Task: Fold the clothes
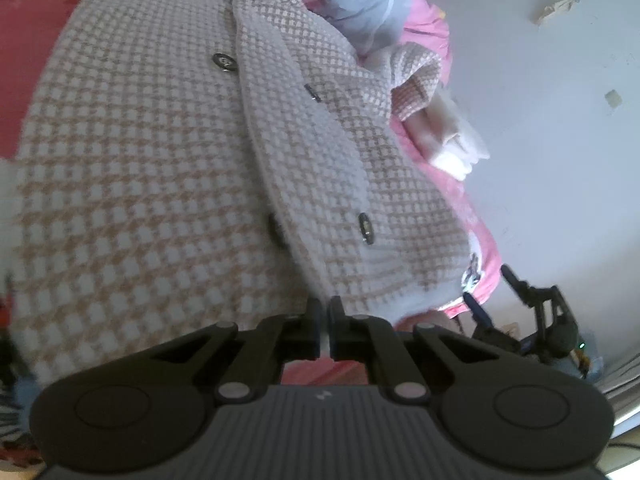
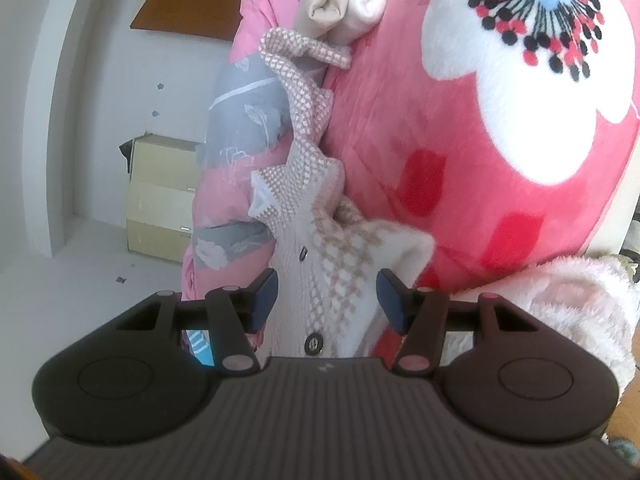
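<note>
Your left gripper (image 1: 325,312) is pinched tight at the near hem of the checked knit cardigan (image 1: 160,152), and your right gripper (image 2: 326,294) is spread with the hem lying between its pads. The cardigan lies buttoned on the pink flowered bed (image 2: 400,120). It looks soft, thick and limp, probably stretchy: hold edges and corners, not the buttons (image 1: 224,62).

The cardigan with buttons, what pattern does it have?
The cardigan has a small beige-and-white check, clearest in the left wrist view.
</note>
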Motion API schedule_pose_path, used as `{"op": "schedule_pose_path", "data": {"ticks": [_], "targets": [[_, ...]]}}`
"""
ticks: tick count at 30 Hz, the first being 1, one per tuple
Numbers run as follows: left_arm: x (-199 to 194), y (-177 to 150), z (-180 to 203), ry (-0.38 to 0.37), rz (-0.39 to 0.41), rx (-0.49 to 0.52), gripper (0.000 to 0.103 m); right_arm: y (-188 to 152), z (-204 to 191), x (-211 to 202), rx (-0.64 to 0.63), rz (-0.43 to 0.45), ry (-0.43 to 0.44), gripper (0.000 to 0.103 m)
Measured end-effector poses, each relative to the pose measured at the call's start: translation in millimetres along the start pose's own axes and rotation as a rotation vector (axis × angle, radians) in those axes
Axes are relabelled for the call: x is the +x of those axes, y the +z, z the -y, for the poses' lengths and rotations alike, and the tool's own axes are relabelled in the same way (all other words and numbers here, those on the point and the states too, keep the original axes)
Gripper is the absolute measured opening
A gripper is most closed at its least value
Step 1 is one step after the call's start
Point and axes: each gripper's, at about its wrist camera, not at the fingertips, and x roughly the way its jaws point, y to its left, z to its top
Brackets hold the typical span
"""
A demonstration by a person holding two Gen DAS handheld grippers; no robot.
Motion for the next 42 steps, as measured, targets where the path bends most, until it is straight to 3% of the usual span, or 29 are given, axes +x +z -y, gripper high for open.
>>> {"op": "schedule_pose_path", "data": {"ticks": [5, 14, 21, 24, 31, 36, 42], "targets": [[4.9, -0.5, -10.4, 0.011, -0.001, -0.033, 0.004, -0.9, 2.9, 0.4, 0.006, 0.001, -0.004, 0.054], [1.8, 1.2, -0.7, -0.023, 0.061, 0.037, 0.004, -2.2, 4.1, 1.2, 0.008, 0.002, -0.017, 0.055], [6.9, -1.5, -12.4, -0.015, 0.025, 0.025, 0.005, -2.5, 4.5, 4.0, 0.009, -0.003, -0.028, 0.055], [2.7, -2.0, -13.0, -0.023, 0.026, 0.052, 0.011, -3.2, 3.7, 5.4, 0.008, -0.002, -0.034, 0.055], [-22.8, -2.2, -14.7, 0.015, 0.112, 0.137, 0.024, -3.4, 0.5, 11.1, -0.006, -0.002, -0.06, 0.055], [-30.0, 17.6, -21.8, 0.038, 0.179, 0.126, 0.024, -0.6, -5.5, 15.0, -0.032, 0.003, -0.085, 0.055], [-8.0, 46.7, 2.5, 0.003, 0.207, 0.246, 0.024, 16.6, -23.0, 20.0, -0.106, 0.034, -0.117, 0.056]]}}
